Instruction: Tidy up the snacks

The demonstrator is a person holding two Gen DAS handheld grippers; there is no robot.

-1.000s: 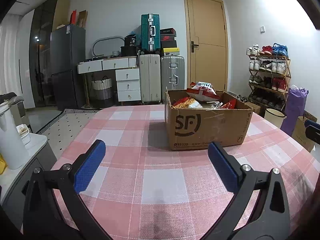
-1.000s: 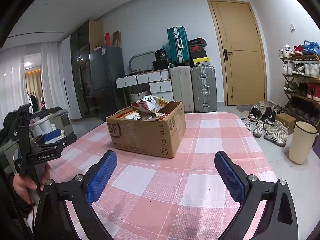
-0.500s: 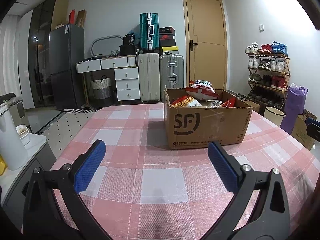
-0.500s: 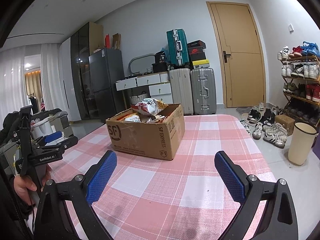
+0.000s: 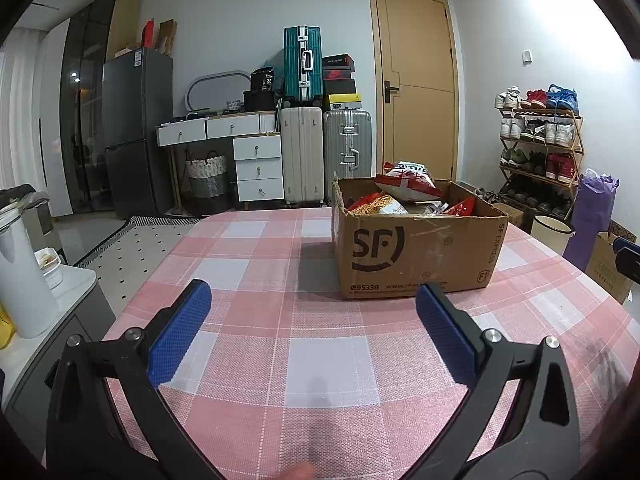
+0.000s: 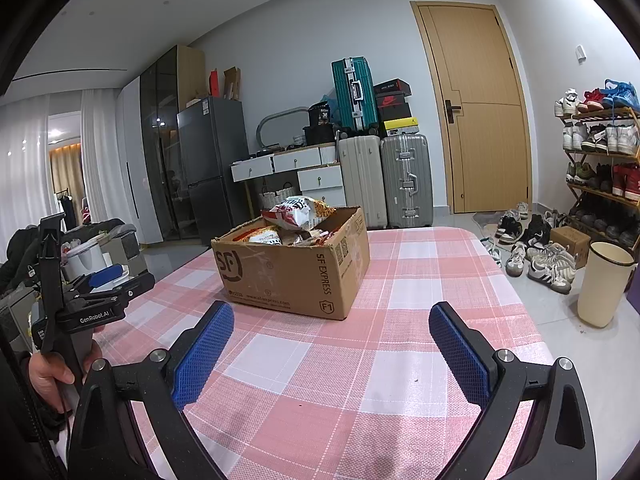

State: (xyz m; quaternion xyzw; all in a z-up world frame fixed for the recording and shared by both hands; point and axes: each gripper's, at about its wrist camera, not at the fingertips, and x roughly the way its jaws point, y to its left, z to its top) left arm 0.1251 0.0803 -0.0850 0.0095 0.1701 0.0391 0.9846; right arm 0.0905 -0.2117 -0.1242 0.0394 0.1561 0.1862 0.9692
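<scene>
Left gripper (image 5: 312, 294), blue-padded jaws spread wide, empty, poised above the pink-and-white checked tablecloth (image 5: 328, 364). Right gripper (image 6: 332, 316), jaws likewise spread wide and empty, above the same cloth. Cardboard box (image 5: 416, 252) marked "SF", upright on the table ahead of both grippers, well apart from the fingertips; slightly right of centre in the left wrist view, left of centre in the right wrist view. Snack bags (image 5: 408, 188) heaped inside the box, a red-and-white bag topmost and rising above the rim, orange and red packets beneath. Left gripper also visible at the left edge of the right wrist view, handle held in a hand (image 6: 56, 372). Behind the table: suitcases (image 5: 304, 160), white drawer unit (image 5: 258, 168), wooden door (image 5: 416, 88), shoe rack (image 5: 540, 148), cream bin (image 6: 604, 284).
</scene>
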